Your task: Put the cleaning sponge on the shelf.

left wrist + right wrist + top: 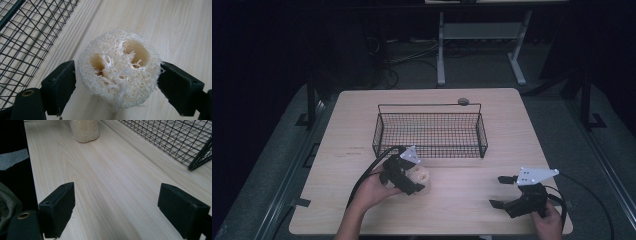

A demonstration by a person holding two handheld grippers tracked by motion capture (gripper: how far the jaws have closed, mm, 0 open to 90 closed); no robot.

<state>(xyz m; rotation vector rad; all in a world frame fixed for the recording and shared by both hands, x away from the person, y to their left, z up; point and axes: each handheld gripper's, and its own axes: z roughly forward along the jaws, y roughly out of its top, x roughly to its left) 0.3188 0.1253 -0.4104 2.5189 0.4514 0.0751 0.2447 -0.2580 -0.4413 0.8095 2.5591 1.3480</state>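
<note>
A: Loofah (pixel 120 68), a pale slice with two hollows in its face, sits between the left gripper (pixel 116 82) fingers, both pads pressed to its sides, low over the worktop (pixel 180 30).

B: The high view puts it just in front of the wire basket (pixel 430 131), near its left corner, apart from the mesh.

A: The right gripper (pixel 116 210) view shows the loofah's side wall far off. Those fingers stand wide apart, holding nothing, with bare worktop ahead and the front edge close behind.
</note>
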